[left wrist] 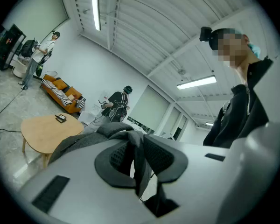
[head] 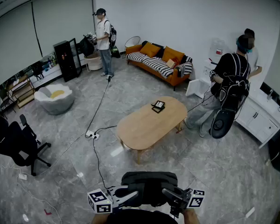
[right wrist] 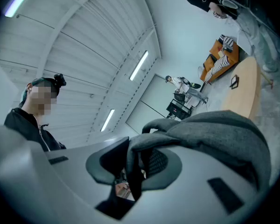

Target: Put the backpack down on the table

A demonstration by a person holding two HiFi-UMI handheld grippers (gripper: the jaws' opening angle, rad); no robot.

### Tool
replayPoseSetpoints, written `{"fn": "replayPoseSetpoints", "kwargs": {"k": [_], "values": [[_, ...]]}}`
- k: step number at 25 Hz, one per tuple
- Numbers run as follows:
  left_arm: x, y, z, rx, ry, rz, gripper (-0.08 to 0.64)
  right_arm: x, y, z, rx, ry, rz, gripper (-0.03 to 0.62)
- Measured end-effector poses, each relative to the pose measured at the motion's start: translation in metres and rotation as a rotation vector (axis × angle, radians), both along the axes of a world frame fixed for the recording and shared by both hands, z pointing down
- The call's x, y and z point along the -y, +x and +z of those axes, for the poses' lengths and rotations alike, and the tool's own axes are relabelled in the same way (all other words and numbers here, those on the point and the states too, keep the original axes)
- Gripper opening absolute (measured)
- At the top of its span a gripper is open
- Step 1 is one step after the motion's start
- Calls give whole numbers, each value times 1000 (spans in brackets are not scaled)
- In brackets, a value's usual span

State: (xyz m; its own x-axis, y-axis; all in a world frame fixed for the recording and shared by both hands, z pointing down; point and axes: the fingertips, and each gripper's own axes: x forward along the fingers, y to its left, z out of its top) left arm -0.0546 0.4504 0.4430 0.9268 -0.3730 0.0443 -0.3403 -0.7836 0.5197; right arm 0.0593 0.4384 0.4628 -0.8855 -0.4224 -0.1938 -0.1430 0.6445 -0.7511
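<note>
Grey fabric backpack [head: 149,185]: hangs between the two grippers on the near side of the table [head: 144,129], apart from it, with bare floor between.
Left gripper [head: 130,196]: jaws closed on a fold of the backpack's grey fabric; the left gripper view shows the fold pinched between the dark pads [left wrist: 113,158], which the head view does not show.
Right gripper [head: 171,193]: jaws clamped on another strip of the backpack; in the right gripper view the grey cloth [right wrist: 214,134] drapes over the upper jaw.
Head view only: the backpack's whole dark, rounded top, and the marker cubes at either side of it.
Gripper views only: the holder's dark jacket [left wrist: 242,111] and the ceiling strip lights [right wrist: 139,65], both out of the head view's frame.
Table: oval, pale wood, on short legs; it also shows at the left of the left gripper view [left wrist: 42,130] and at the right edge of the right gripper view [right wrist: 246,90].
Black flat things [head: 158,106]: on the table's far end.
Cable [head: 96,125]: on the floor left of the table.
Person in black [head: 228,78]: just right of the table's far end.
Orange sofa [head: 163,64]: beyond the table, against the far wall.
Person in a white top [head: 103,41]: well beyond the table, to the far left.
</note>
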Motion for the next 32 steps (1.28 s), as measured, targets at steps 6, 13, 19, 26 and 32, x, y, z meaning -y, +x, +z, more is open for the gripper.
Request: {"fn": "replayPoseSetpoints", "kwargs": {"k": [6, 13, 19, 26, 32], "values": [[1, 0, 6, 0, -13, 5, 64, 1, 0, 5, 9, -15, 3, 89], [2, -6, 9, 10, -7, 0, 64, 3, -3, 9, 14, -7, 0, 89], [6, -14, 8, 5, -21, -14, 64, 6, -13, 3, 0, -2, -9, 89], [9, -16, 7, 8, -35, -18, 64, 6, -16, 2, -6, -15, -3, 89], [12, -14, 9, 8, -40, -9, 64, 8, -14, 2, -2, -28, -2, 90]]}}
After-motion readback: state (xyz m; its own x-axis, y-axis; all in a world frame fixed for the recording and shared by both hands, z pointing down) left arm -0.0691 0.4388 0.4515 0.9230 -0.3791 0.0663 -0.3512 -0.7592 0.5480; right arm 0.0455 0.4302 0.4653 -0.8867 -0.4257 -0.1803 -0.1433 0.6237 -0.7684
